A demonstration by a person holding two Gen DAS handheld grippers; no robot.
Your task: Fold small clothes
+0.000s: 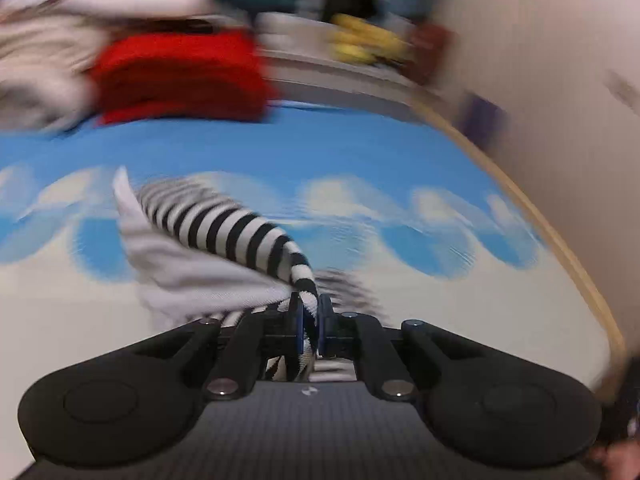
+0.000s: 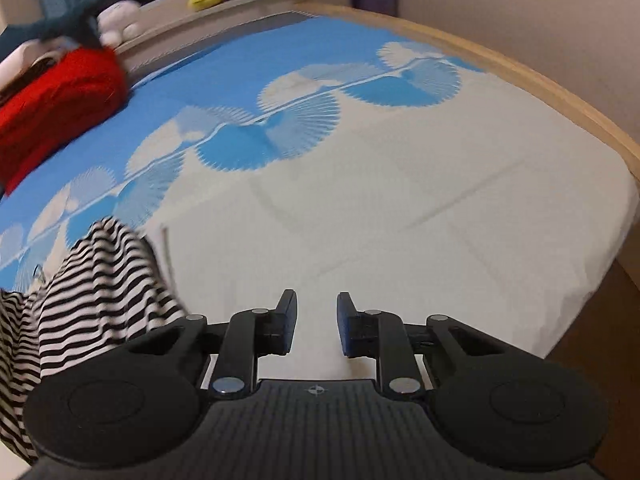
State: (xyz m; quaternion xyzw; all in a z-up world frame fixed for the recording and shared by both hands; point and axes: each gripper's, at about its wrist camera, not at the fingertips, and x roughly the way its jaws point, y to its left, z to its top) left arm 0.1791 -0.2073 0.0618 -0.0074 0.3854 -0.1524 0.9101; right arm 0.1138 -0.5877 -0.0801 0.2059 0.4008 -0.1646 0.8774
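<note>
The left hand-held gripper (image 1: 308, 312) was clamped on a bunched edge of the black-and-white striped garment (image 1: 224, 220), lifting it off the bed (image 2: 360, 200), probably to spread it for folding. It hung crumpled. The right hand-held gripper (image 2: 317, 320) stood apart, holding nothing.

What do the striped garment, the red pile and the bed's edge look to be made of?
Striped garment: soft knit, likely cotton jersey; it drapes and bunches. Red pile: fuzzy, fleece or thick knit, though blurred. Bed edge: pale matte wood, or wood-look laminate.
</note>
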